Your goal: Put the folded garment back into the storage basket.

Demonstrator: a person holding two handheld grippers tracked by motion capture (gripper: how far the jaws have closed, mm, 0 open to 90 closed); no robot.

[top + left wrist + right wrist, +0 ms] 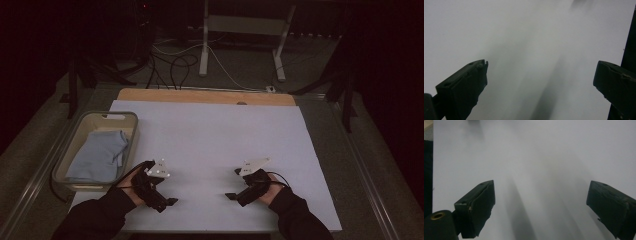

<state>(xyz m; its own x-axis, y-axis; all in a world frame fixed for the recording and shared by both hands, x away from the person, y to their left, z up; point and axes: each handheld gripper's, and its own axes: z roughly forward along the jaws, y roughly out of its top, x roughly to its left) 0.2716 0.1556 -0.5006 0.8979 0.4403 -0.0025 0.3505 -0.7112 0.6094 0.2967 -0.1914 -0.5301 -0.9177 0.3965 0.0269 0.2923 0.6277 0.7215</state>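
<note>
A white sheet point(215, 145) covers the table top. My left gripper point(167, 202) rests low over its near left part, held by a hand in a black sleeve, jaws pointing right. In the left gripper view its jaws stand wide apart over bare white sheet point(529, 50), so the left gripper point(540, 77) is open and holds nothing. My right gripper point(232, 196) lies over the near right part, jaws pointing left. In the right gripper view the right gripper point(541, 197) is open too, with only white sheet point(541, 157) between its black fingers point(477, 202).
A clear plastic bin point(80, 185) stands at the table's left edge with a folded light blue cloth point(99, 154) inside. A strip of wooden table point(200, 95) shows at the far edge. Beyond it are cables point(175, 65) and desk legs point(204, 45) on the floor.
</note>
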